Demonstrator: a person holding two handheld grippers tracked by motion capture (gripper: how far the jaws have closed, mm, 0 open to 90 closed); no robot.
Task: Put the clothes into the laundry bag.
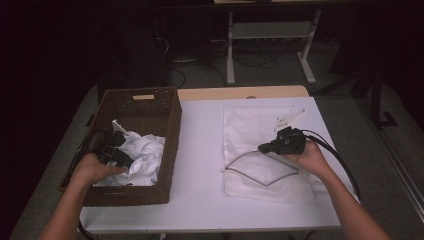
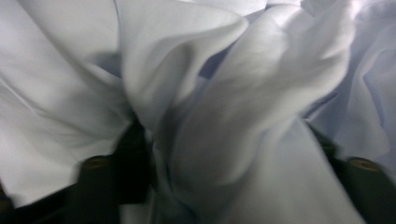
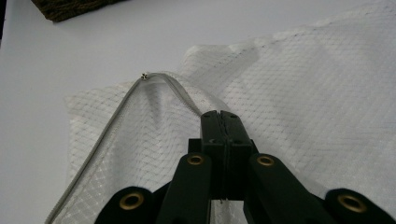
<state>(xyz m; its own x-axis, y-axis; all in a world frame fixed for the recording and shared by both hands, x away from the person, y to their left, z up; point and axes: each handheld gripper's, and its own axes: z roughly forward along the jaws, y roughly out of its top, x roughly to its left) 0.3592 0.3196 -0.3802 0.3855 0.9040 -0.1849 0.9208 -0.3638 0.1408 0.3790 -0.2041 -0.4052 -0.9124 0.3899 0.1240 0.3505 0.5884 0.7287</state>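
Inside the wicker basket, left jaws straddle white cloth; right jaws pinch the mesh bag.

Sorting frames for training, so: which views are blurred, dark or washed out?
High view: dark surroundings, bright table. Left gripper view: white cloth soft and smeared, close to the lens. Right gripper view: sharp mesh bag, evenly lit.

White cloth: crumpled, heaped in deep folds inside the brown wicker basket at the counter's left. White mesh laundry bag: lying flat on the counter at right, zipper undone, its near edge lifted so the mouth gapes open.
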